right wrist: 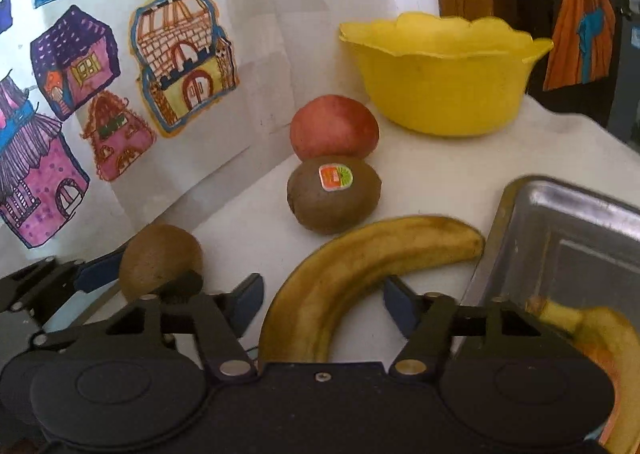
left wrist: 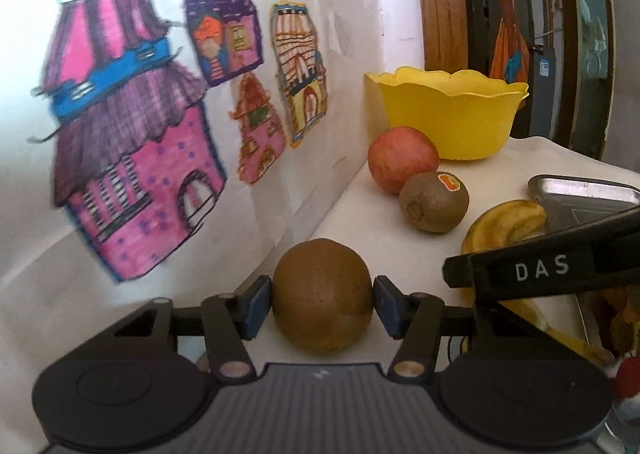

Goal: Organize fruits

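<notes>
A brown kiwi (left wrist: 322, 294) lies on the white table between the blue pads of my left gripper (left wrist: 322, 306), and both pads press its sides. In the right wrist view that kiwi (right wrist: 160, 258) sits at the lower left. A spotted yellow banana (right wrist: 360, 266) curves between the fingers of my right gripper (right wrist: 322, 306). Its left pad is at the banana's skin and a gap shows at the right pad. Farther back lie a stickered kiwi (right wrist: 334, 194), a red apple (right wrist: 334, 126) and a yellow scalloped bowl (right wrist: 444, 82).
A metal tray (right wrist: 560, 230) stands to the right with another banana (right wrist: 600, 334) in it. A white wall with coloured house drawings (left wrist: 132, 158) runs close along the left. A finger of the right gripper (left wrist: 540, 270) crosses the left wrist view.
</notes>
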A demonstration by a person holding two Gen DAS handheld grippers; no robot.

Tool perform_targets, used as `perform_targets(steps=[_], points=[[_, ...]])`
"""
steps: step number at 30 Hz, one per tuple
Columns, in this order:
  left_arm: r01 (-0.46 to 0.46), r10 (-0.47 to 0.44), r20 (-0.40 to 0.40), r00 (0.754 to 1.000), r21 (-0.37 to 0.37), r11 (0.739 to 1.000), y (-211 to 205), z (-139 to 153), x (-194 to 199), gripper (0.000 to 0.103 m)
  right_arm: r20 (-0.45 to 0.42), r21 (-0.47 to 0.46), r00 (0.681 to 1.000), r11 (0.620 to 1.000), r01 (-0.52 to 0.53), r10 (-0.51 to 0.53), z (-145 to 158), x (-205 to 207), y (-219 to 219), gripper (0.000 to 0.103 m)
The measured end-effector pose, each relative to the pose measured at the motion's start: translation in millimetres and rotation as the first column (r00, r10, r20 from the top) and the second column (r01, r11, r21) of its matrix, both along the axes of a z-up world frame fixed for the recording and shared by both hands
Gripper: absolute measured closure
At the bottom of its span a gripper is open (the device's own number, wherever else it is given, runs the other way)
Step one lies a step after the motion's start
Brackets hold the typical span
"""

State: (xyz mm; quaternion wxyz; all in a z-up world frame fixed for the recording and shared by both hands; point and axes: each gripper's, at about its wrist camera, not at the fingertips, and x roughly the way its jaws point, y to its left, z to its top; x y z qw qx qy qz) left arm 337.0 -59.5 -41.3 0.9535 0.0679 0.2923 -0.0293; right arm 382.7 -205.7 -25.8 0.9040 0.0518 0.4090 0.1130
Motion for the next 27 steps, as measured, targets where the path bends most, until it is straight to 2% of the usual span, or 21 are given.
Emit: perform_targets(steps=[5, 8, 14, 19, 27], points=[[-0.04, 0.039, -0.035, 0.999, -0.028, 0.999, 12.7, 4.3, -22.3, 0.043, -0.001, -0.016, 1.0, 1.0, -0.01, 0.01, 1.0, -8.9, 9.6, 0.046], [-0.04, 0.038, -0.045, 0.998, -0.047, 0.998, 23.5, 7.0, -41.3, 0.043, 0.007, -0.051, 1.0, 0.999, -0.018, 0.018, 2.4, -16.8, 18.4, 0.053], [-0.036, 0.031, -0.064, 0.997, -0.066, 0.997, 39.7, 11.4, -75.4, 0.043, 0.021, -0.062, 0.998, 0.996, -0.059, 0.061, 8.6, -41.1, 36.2, 0.063], [-0.025, 0.019, -0.069, 0.997, -0.082, 0.996, 54.9, 13.8, -105.6, 0.043, 0.0, -0.039, 0.99, 0.989, -0.141, 0.141, 16.6, -76.5, 53.3, 0.064], [0.007, -0.012, -0.056, 0.998, -0.089, 0.996, 75.7, 17.4, -158.2, 0.043, -0.01, -0.042, 0.96, 0.959, -0.279, 0.279, 27.2, -154.1, 64.6, 0.064]])
